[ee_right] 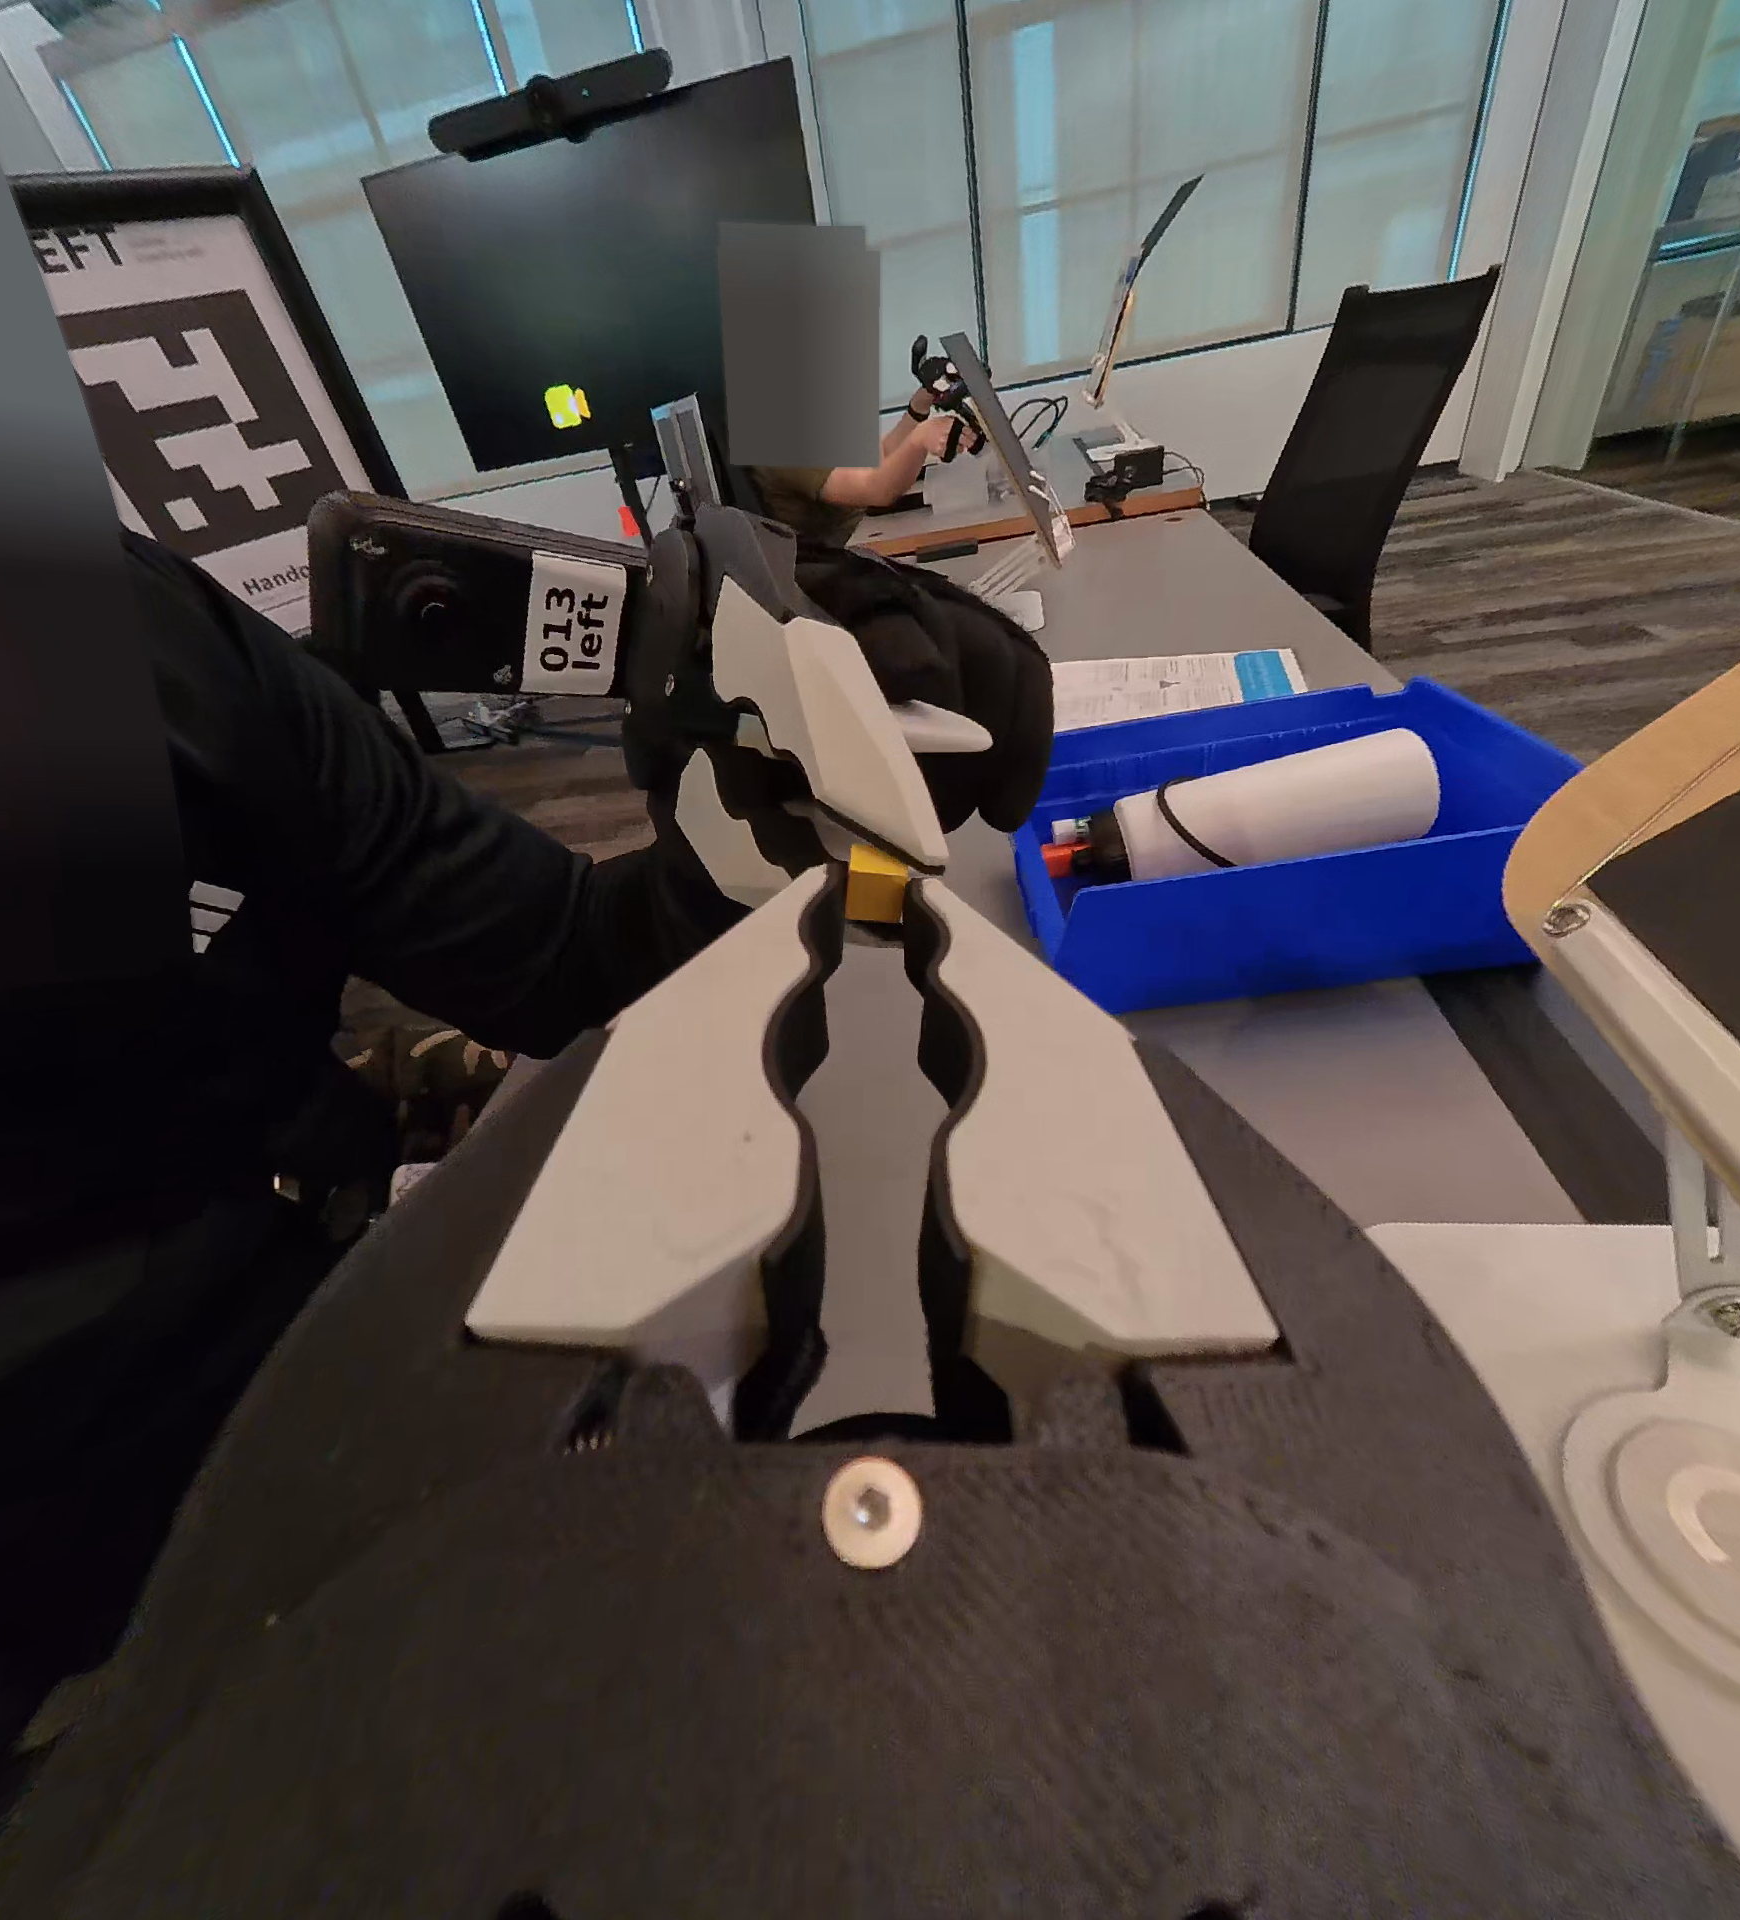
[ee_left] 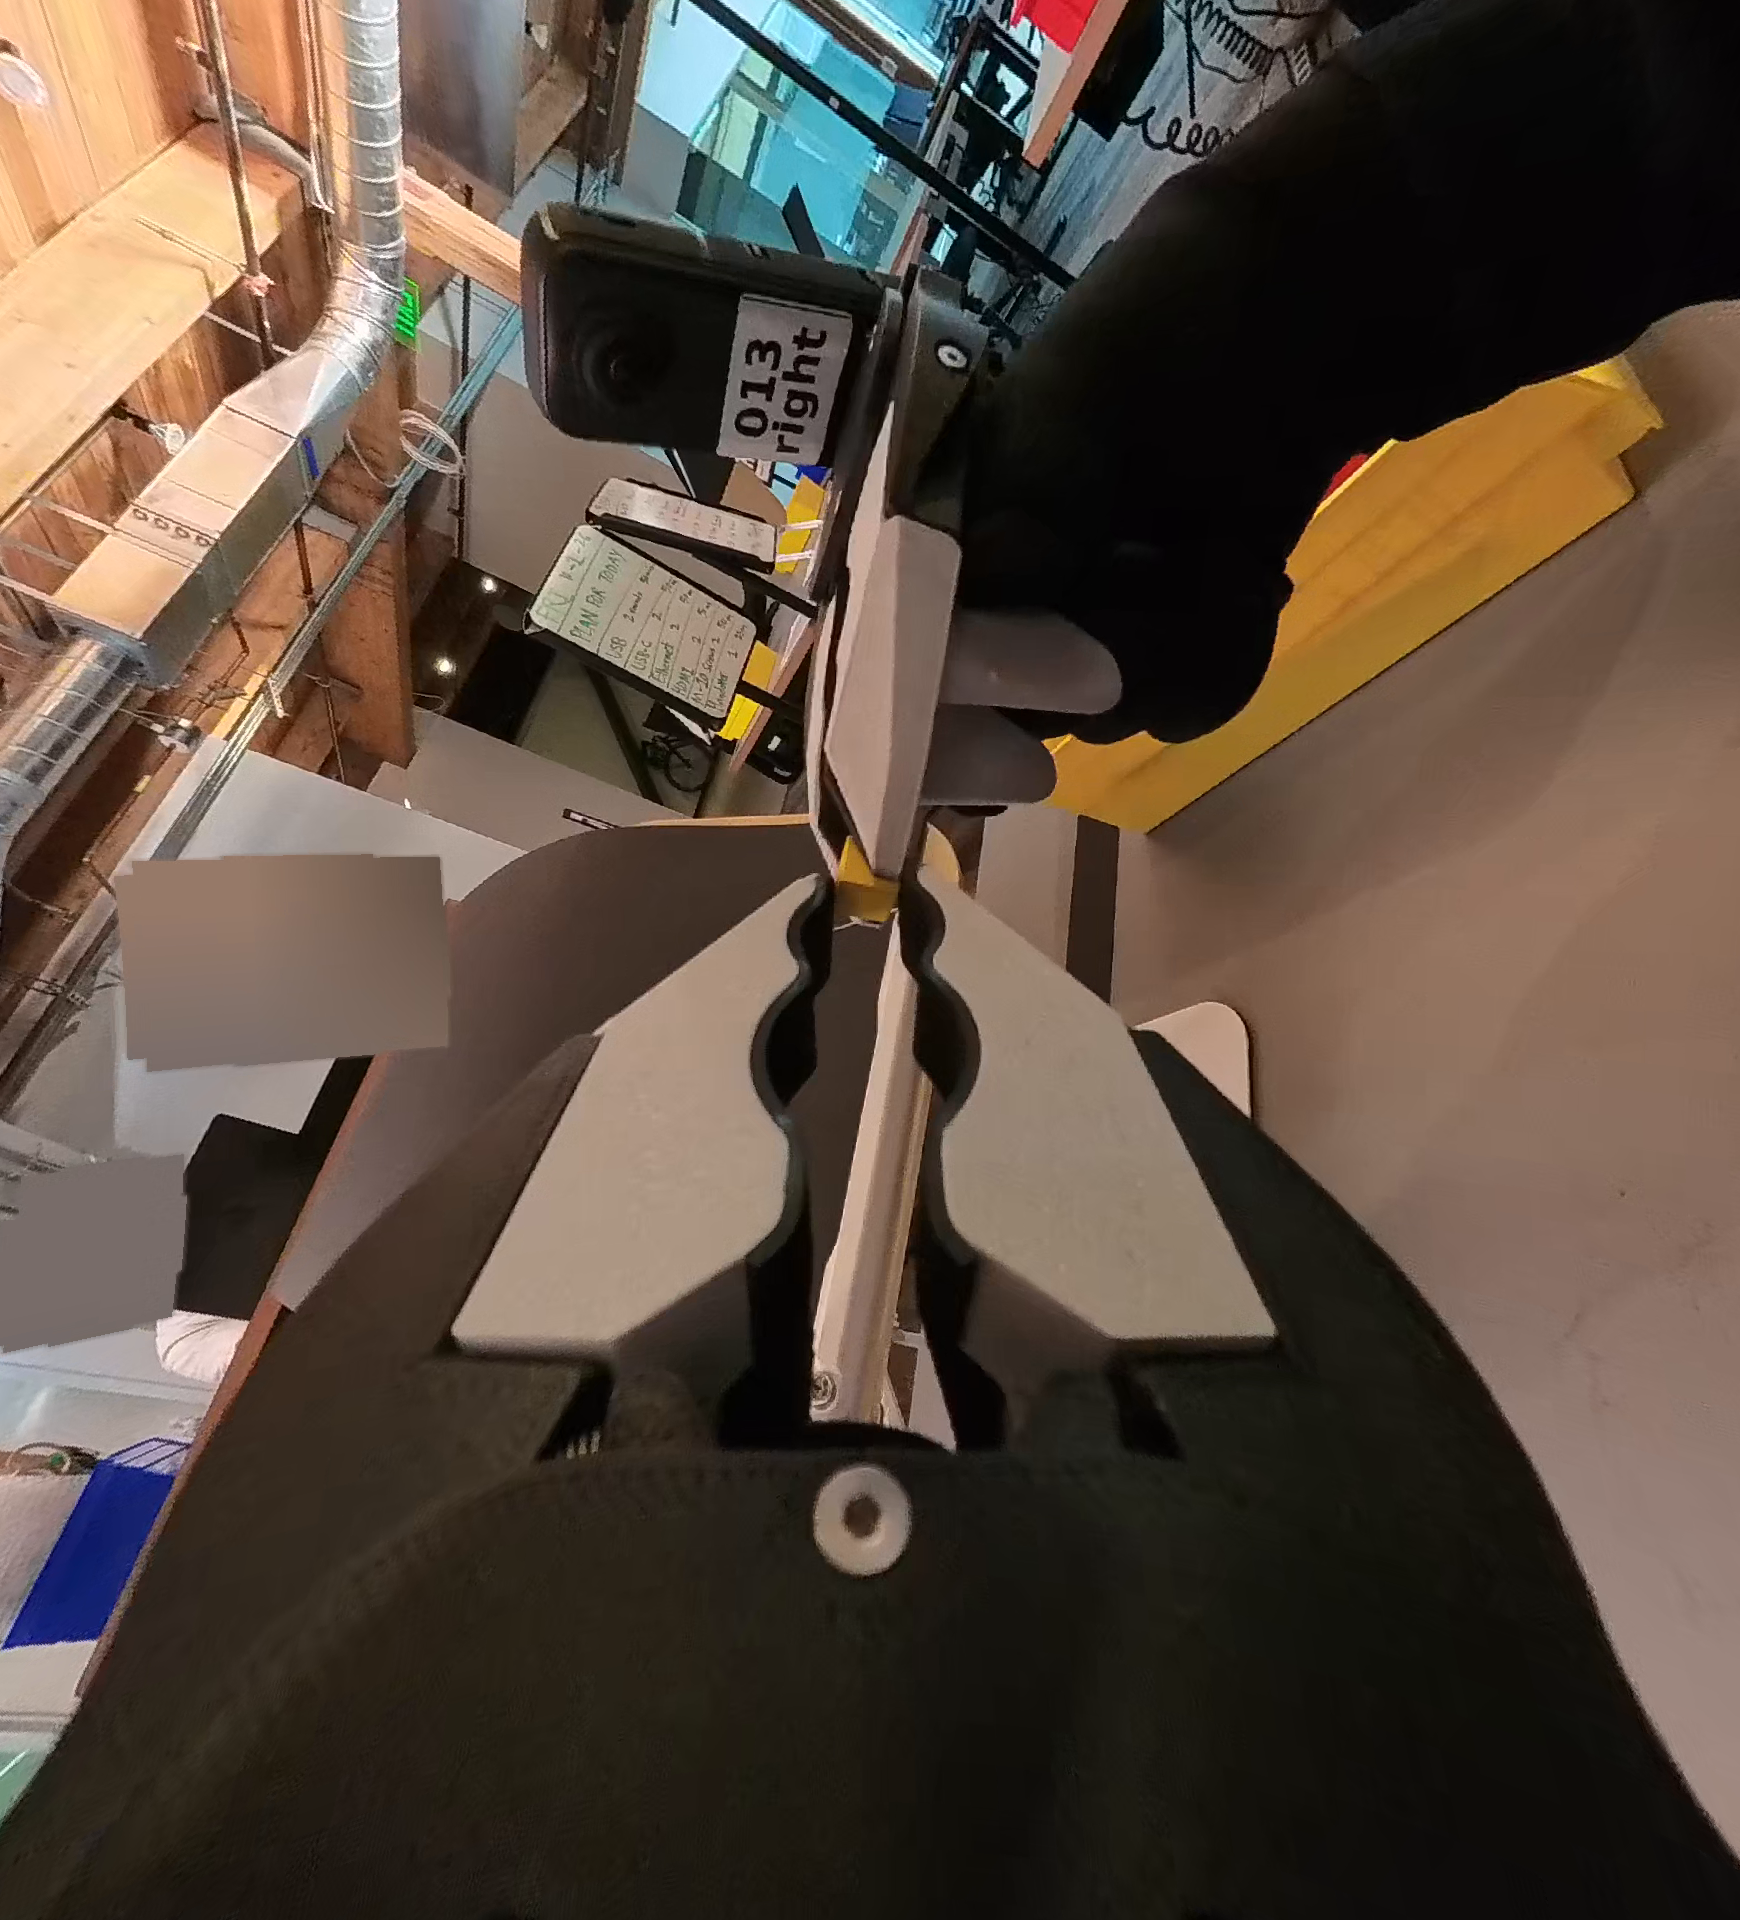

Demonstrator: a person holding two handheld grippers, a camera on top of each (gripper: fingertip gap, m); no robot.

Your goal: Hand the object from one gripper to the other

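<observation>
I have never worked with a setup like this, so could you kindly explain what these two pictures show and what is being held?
There is no robot arm here. A person in black gloves holds one hand-operated claw in each hand, and each claw carries its own wide-angle camera looking forward along its two grey fingers.

The left wrist view looks along the left claw; the right claw appears farther off. The right wrist view looks along the right claw and shows the left claw facing it.

Both claws meet at a small yellow cube-shaped block, held in the air. Both seem closed on it, so this looks like the middle of a handover.

Below is a grey table with a blue plastic bin holding a white bottle. Another seated person works in the background.
</observation>
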